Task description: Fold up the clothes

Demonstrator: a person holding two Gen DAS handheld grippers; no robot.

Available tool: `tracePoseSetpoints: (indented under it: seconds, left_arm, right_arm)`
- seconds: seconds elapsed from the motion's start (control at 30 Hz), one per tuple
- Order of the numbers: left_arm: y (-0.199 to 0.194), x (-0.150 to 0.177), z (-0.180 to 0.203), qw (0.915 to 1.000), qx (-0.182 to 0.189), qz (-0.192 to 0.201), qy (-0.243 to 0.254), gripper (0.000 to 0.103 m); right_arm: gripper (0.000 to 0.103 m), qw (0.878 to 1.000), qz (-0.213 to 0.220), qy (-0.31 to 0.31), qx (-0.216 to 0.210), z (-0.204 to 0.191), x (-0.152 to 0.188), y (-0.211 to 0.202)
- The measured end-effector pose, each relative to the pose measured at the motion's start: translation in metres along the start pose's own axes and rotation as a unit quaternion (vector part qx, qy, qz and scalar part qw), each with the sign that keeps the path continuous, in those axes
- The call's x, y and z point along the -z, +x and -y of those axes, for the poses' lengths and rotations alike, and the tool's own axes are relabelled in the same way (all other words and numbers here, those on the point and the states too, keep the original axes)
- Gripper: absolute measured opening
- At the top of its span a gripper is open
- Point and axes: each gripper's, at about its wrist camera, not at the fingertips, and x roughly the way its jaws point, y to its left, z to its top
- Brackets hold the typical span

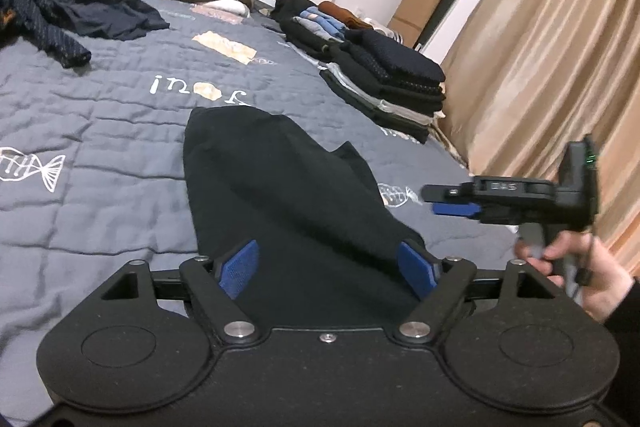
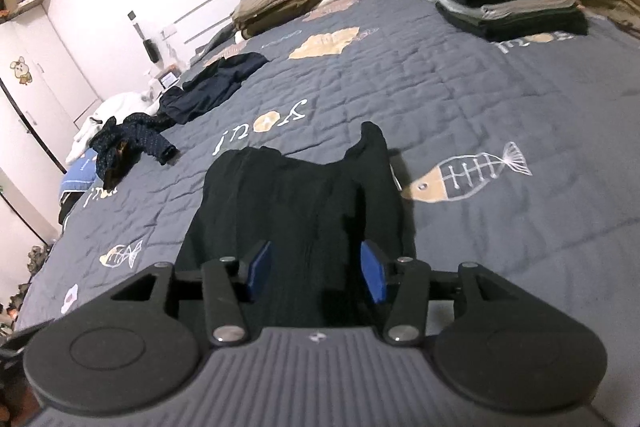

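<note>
Black garment (image 1: 280,187) lies rumpled on quilt (image 1: 100,115), both tools (image 1: 326,269) (image 2: 316,273) spread wide, empty.

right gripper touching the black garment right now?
Cannot tell. In the left wrist view the right gripper shows over bare quilt, right of the black garment; in its own view the garment fills the gap between its fingers.

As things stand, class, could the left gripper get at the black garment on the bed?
Probably yes. The left gripper is open right over the black garment, with nothing between them; the right gripper is off to the side.
</note>
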Motion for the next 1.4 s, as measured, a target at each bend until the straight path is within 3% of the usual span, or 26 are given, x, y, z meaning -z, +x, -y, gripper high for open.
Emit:
tracePoseSetpoints:
  seconds: [0.17, 0.6, 1.07, 1.1, 1.2, 1.27, 1.4]
  left_arm:
    - [0.022, -0.010, -0.012, 0.9996, 0.009, 0.001, -0.028, 0.079]
    - [0.057, -0.030, -0.022, 0.9984, 0.055, -0.004, -0.013, 0.080]
    - [0.050, -0.031, -0.031, 0.9974, 0.056, 0.003, -0.045, 0.080]
    - [0.049, -0.031, -0.031, 0.9975, 0.055, 0.003, -0.044, 0.080]
    - [0.048, -0.032, -0.033, 0.9977, 0.051, 0.005, -0.044, 0.080]
    - [0.047, -0.032, -0.035, 0.9978, 0.049, 0.007, -0.045, 0.080]
    - [0.046, -0.033, -0.037, 0.9977, 0.046, 0.011, -0.049, 0.080]
  right_arm:
    - [0.050, 1.000, -0.018, -0.004, 0.000, 0.014, -0.018, 0.029]
    - [0.053, 0.998, -0.045, -0.029, -0.016, 0.019, -0.031, 0.071]
    - [0.062, 0.998, -0.051, 0.037, -0.019, 0.033, -0.026, 0.106]
    - [0.058, 0.998, -0.045, 0.045, -0.020, 0.033, -0.025, 0.106]
    - [0.016, 0.999, -0.030, 0.034, -0.019, 0.024, -0.026, 0.101]
    - [0.010, 1.000, -0.012, 0.006, -0.014, 0.012, -0.028, 0.092]
    - [0.009, 0.998, 0.027, -0.054, -0.031, -0.016, -0.033, 0.067]
